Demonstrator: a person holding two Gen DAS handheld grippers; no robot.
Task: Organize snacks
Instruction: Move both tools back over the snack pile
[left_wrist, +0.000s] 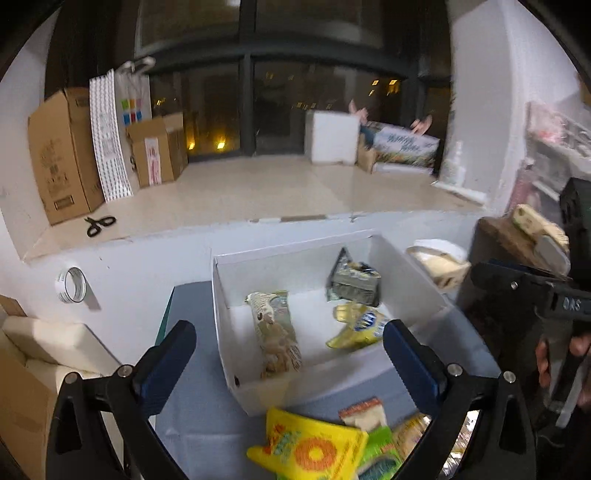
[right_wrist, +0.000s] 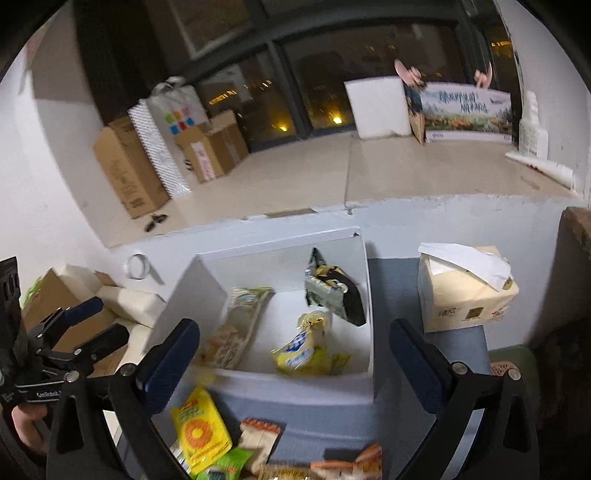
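below the left gripper (left_wrist: 290, 360), jaws spread wide and empty: yellow snack packet (left_wrist: 308, 448) on the blue table, just short of the white box (left_wrist: 258, 397), long axis slanting toward lower left. inside the box, long biscuit pack (left_wrist: 275, 334) running front to back.

beneath the right gripper (right_wrist: 295, 363), equally wide and empty: same yellow snack packet (right_wrist: 201, 430) low and left, nearer the left finger, likely the left hand's pick.
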